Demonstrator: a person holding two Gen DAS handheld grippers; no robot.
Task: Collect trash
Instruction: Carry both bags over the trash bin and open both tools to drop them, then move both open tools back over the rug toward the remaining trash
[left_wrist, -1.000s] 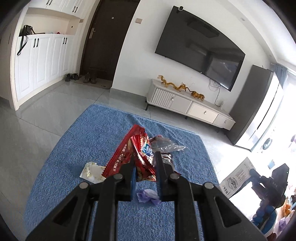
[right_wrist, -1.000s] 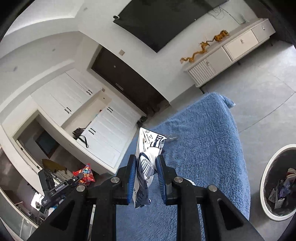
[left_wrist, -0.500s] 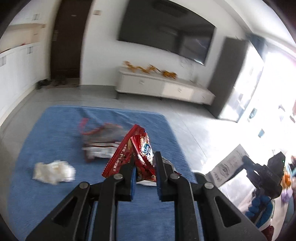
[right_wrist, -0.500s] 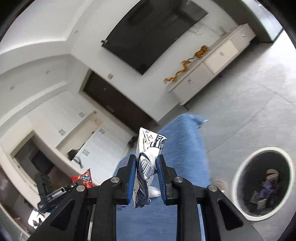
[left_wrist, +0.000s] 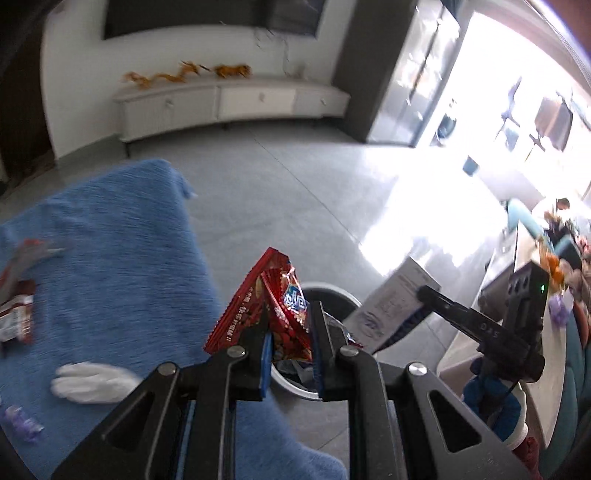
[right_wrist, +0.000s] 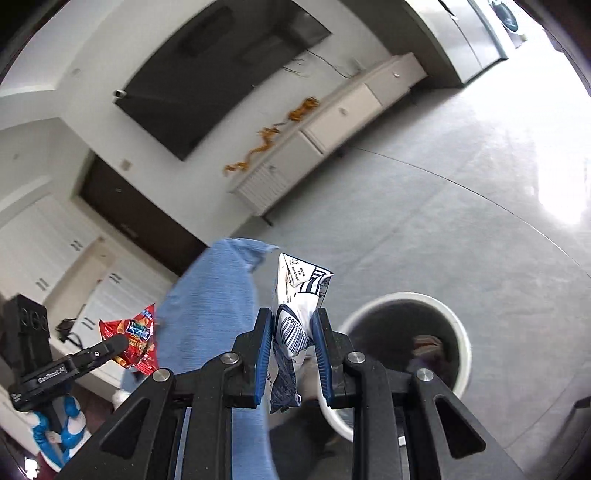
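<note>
Swinging off the blue rug (left_wrist: 110, 266) w/ both loads: left hand-held gripper (left_wrist: 291, 354) now hangs over the bin (left_wrist: 334, 291), clamped on the red snack bag (left_wrist: 275, 314). Right hand-held gripper (right_wrist: 293, 354), pinching the white wrapper (right_wrist: 295, 299), sits just beside the bin (right_wrist: 458, 325) — drop looks next; more scraps remain on rug.

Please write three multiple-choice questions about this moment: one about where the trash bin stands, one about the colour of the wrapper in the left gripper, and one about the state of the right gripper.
1. Where does the trash bin stand?
A. on the grey floor beside the blue rug
B. on the TV cabinet
C. in the middle of the rug

2. What colour is the wrapper in the left gripper?
A. green
B. red
C. yellow

3. What is the state of the right gripper?
A. open and empty
B. shut on nothing
C. shut on a white and blue packet

Answers: 1 A, floor shows around its rim; 2 B, red foil between the pads; 3 C, both pads press the packet.
</note>
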